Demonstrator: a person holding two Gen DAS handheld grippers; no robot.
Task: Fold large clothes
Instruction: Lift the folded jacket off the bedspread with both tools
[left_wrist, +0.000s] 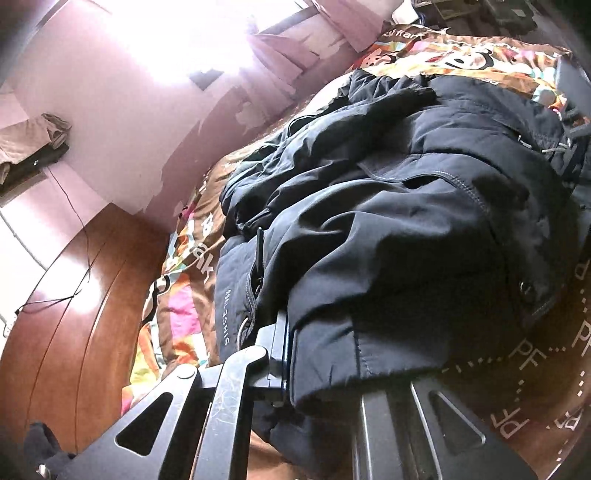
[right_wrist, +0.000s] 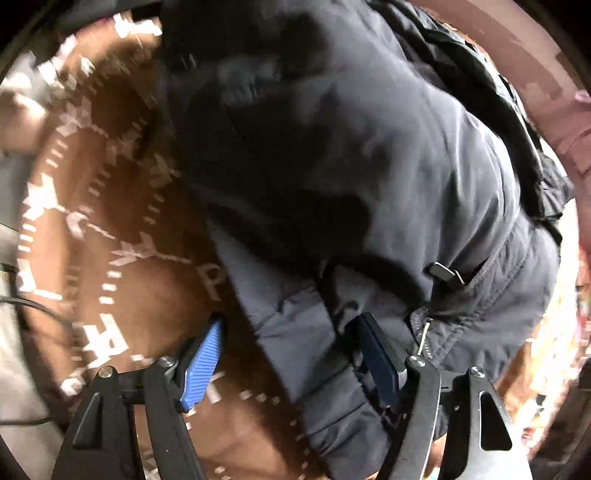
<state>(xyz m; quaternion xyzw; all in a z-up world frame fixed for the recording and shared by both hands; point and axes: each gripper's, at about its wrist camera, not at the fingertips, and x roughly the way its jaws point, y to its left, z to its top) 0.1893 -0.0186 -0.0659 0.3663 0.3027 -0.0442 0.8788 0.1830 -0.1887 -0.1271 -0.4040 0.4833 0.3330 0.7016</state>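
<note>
A big dark navy padded jacket (left_wrist: 388, 192) lies bunched on a brown bedspread (left_wrist: 535, 387) printed with white letters. My left gripper (left_wrist: 291, 362) is shut on a thick folded edge of the jacket, and the cloth drapes over and hides its right finger. In the right wrist view the jacket (right_wrist: 351, 147) fills the upper right, with a zipper pull (right_wrist: 443, 275) showing. My right gripper (right_wrist: 290, 360) points steeply down and stands open. A gathered cuff-like end of the jacket lies between its blue ribbed pads (right_wrist: 203, 365) without being pressed.
The bedspread (right_wrist: 122, 206) shows brown beside the jacket on the left. Its colourful printed part (left_wrist: 177, 295) runs along the bed's far side. Beyond stand a glossy wooden panel (left_wrist: 74, 314), a pink peeling wall (left_wrist: 110, 110) and a shelf with folded clothes (left_wrist: 33, 147). A thin cable (left_wrist: 79, 221) hangs down.
</note>
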